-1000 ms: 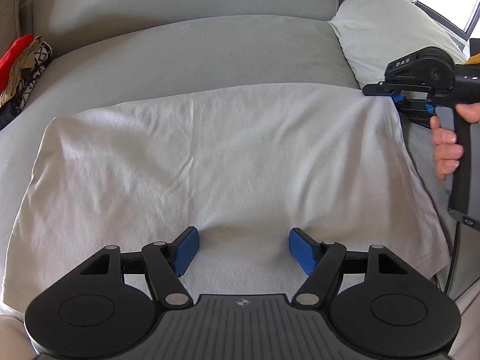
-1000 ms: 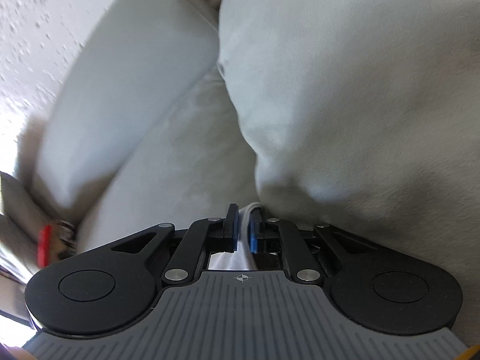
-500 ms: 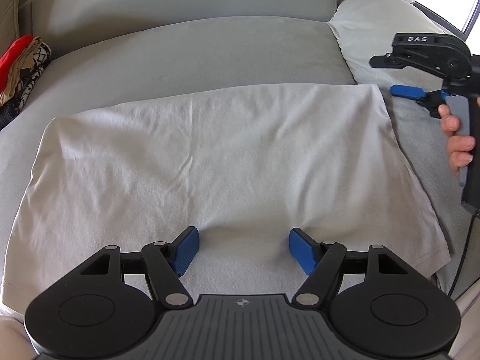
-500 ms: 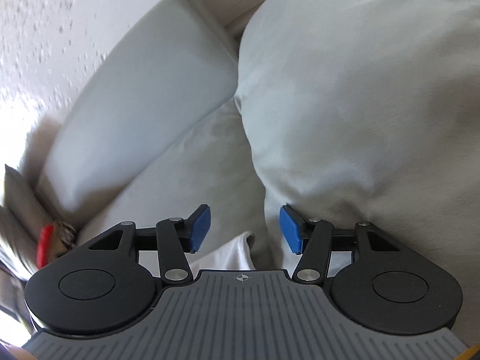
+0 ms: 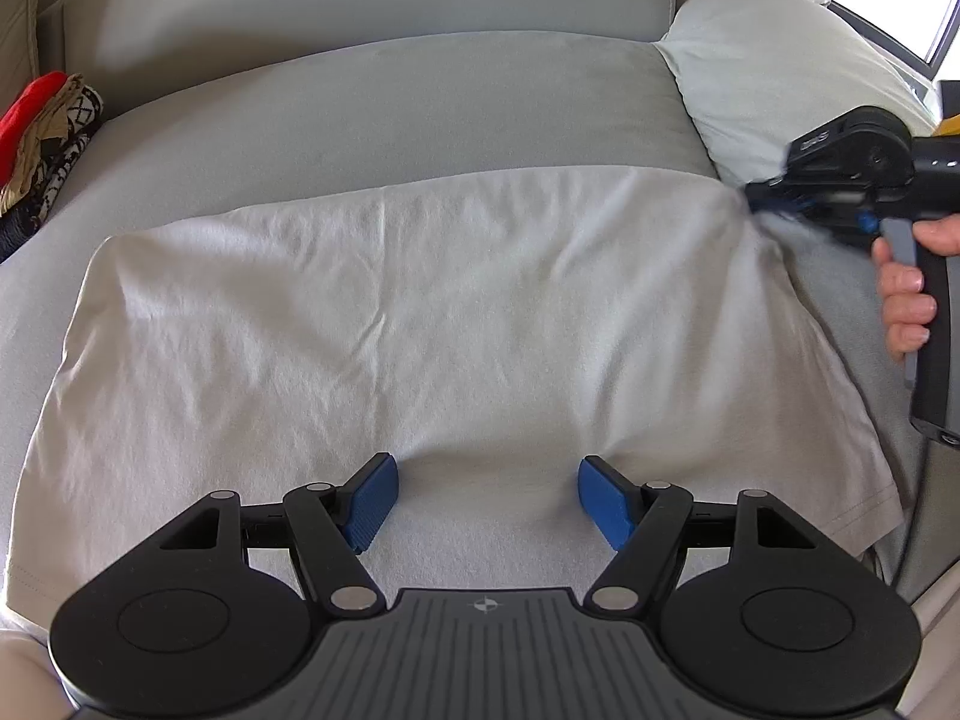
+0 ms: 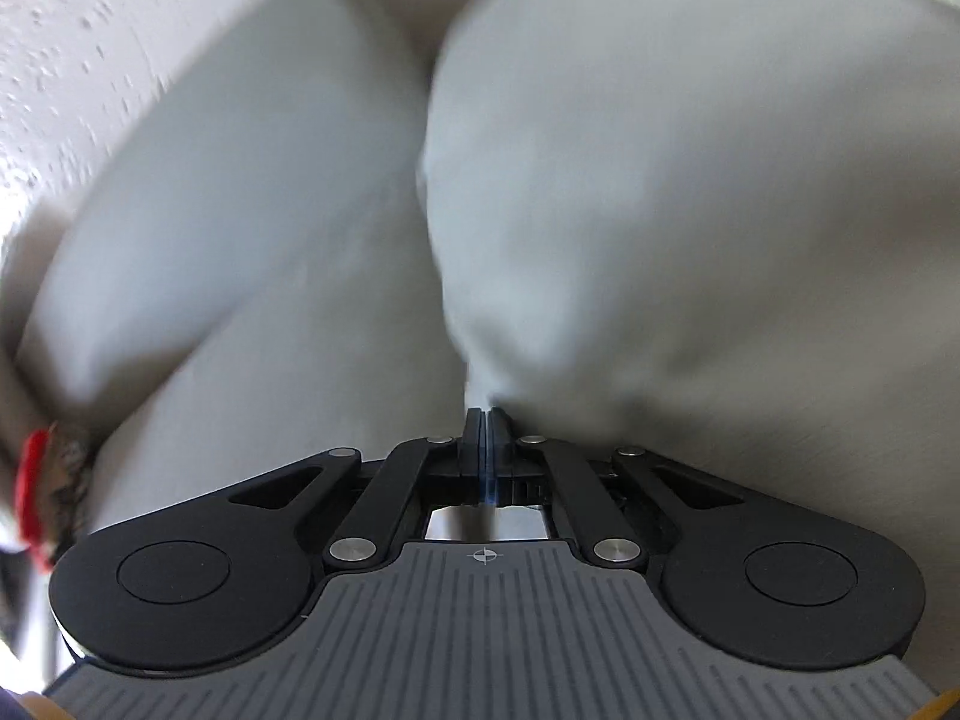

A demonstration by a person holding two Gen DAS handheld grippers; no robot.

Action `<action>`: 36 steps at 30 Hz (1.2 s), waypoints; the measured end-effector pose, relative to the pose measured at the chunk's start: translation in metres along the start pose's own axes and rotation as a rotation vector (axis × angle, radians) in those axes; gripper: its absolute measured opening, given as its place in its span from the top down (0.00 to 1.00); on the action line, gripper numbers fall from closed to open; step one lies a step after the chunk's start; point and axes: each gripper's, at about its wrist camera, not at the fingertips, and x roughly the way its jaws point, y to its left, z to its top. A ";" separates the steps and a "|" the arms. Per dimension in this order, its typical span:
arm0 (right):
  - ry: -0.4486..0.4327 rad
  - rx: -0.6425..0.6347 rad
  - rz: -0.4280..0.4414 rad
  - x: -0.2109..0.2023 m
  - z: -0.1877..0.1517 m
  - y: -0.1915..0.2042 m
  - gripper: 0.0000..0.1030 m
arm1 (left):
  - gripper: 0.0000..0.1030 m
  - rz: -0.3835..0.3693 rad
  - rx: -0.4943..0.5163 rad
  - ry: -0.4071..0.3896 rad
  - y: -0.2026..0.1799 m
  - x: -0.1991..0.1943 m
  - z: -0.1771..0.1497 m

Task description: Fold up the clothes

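Item: shirt (image 5: 432, 324), white, spread flat and creased on a grey sofa (image 5: 384, 102); the sleeve end hangs toward the near right edge.

Left hand-held gripper (image 5: 483, 495): jaws wide apart, blue pads (image 5: 372, 501) resting on or just above the shirt's near edge, cloth lying between them unpinched.

Right hand-held gripper (image 5: 774, 204): at the shirt's far right corner, gripped by a hand (image 5: 906, 294). Its jaws have just been closing and now stand together; from its own camera (image 6: 483, 420) a wisp of white cloth shows pinched between the pads. That view is blurred.

Pillow (image 5: 774, 72): pale, at the sofa's right end, just behind the right gripper.

Clothes pile (image 5: 42, 138): red and patterned, at the sofa's far left, well apart from the shirt.
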 end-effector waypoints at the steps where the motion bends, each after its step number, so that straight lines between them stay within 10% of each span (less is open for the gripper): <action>1: -0.039 -0.015 -0.015 -0.014 0.000 0.003 0.85 | 0.32 0.003 0.006 -0.001 0.000 -0.002 -0.001; 8: 0.072 -0.202 0.076 -0.050 -0.047 0.047 0.63 | 0.34 -0.022 0.085 0.001 0.011 -0.037 -0.020; 14: 0.101 -0.427 0.143 -0.045 -0.113 0.117 0.64 | 0.34 0.183 0.053 -0.040 0.051 -0.055 -0.038; 18: 0.144 -0.510 0.076 -0.021 -0.134 0.133 0.69 | 0.34 0.259 -0.010 -0.090 0.087 -0.046 -0.045; 21: 0.123 -0.499 0.037 -0.020 -0.140 0.122 0.97 | 0.29 0.254 -0.066 -0.046 0.110 -0.031 -0.049; 32: 0.132 -0.217 -0.284 -0.095 -0.128 0.018 1.00 | 0.29 0.209 -0.082 -0.038 0.129 -0.055 -0.071; 36: 0.101 -0.225 -0.224 -0.139 -0.134 0.023 0.67 | 0.35 0.192 -0.043 -0.027 0.133 -0.074 -0.081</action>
